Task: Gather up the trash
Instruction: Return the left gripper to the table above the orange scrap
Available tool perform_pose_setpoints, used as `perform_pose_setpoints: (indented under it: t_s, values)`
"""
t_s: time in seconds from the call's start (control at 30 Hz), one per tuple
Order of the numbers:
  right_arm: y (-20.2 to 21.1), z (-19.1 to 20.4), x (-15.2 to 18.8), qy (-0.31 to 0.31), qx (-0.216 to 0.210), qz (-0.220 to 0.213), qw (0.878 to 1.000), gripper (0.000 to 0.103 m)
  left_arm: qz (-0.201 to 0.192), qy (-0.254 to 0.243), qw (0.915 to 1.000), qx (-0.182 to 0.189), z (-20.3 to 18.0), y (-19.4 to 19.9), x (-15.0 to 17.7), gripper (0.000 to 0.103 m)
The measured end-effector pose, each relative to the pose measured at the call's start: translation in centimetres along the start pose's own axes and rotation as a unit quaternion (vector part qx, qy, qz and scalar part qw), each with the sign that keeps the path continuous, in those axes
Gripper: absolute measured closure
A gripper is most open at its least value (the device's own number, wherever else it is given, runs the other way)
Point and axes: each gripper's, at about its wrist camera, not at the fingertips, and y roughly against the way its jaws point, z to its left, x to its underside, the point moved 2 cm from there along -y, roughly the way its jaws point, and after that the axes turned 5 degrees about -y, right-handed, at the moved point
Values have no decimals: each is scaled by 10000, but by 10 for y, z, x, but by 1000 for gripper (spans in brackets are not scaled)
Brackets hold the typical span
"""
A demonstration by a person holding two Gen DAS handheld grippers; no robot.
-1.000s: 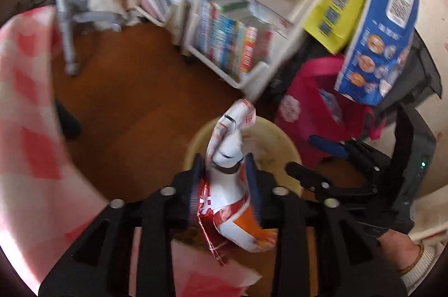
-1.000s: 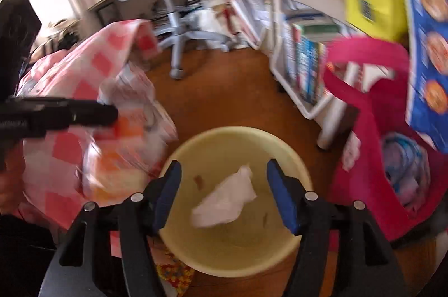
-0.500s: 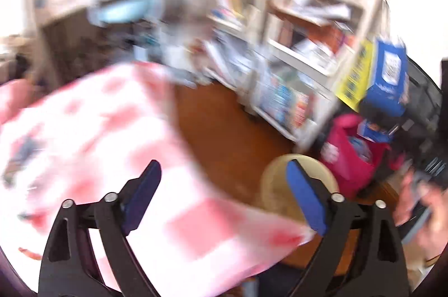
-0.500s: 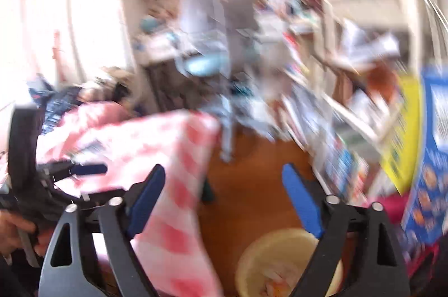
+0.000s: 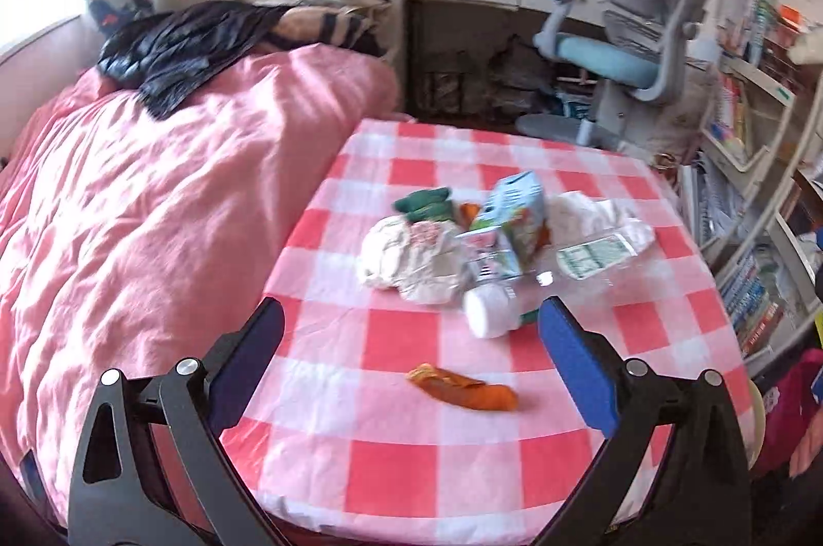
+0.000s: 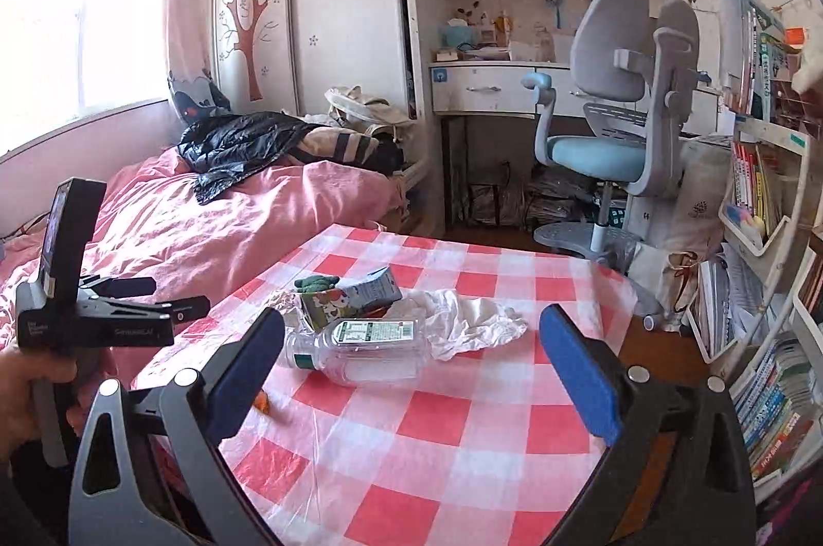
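Note:
Trash lies in a heap on the red-and-white checked table: a clear plastic bottle with a white cap, a juice carton, crumpled white wrappers, a green scrap and an orange wrapper nearer me. My left gripper is open and empty, above the table's near part. My right gripper is open and empty, facing the bottle, carton and white tissue. The left gripper also shows from the side in the right wrist view.
A pink-quilted bed with a black jacket lies left of the table. A grey-blue desk chair and desk stand behind it. Bookshelves line the right side. The yellow bin's rim peeks past the table's right edge.
My left gripper let go of the snack wrapper over the yellow bin and opened. Both grippers swung up from the bin and now face the table.

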Motion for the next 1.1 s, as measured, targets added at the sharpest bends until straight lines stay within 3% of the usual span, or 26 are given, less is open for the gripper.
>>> perform_pose_setpoints:
  t_s: [0.17, 0.37, 0.77, 1.1]
  values:
    - [-26, 9, 8, 222, 167, 560, 9980, 8, -42, 330, 9994, 63, 34, 1, -1, 8]
    - [-34, 10, 15, 267, 361, 862, 9953, 8, 117, 160, 9995, 241, 19, -4, 0, 8]
    - [-37, 14, 17, 451, 534, 966, 9929, 8, 316, 95, 9992, 228, 15, -11, 3, 8]
    - [-38, 19, 19, 536, 517, 965, 9925, 8, 98, -193, 9992, 332, 4, -5, 2, 8]
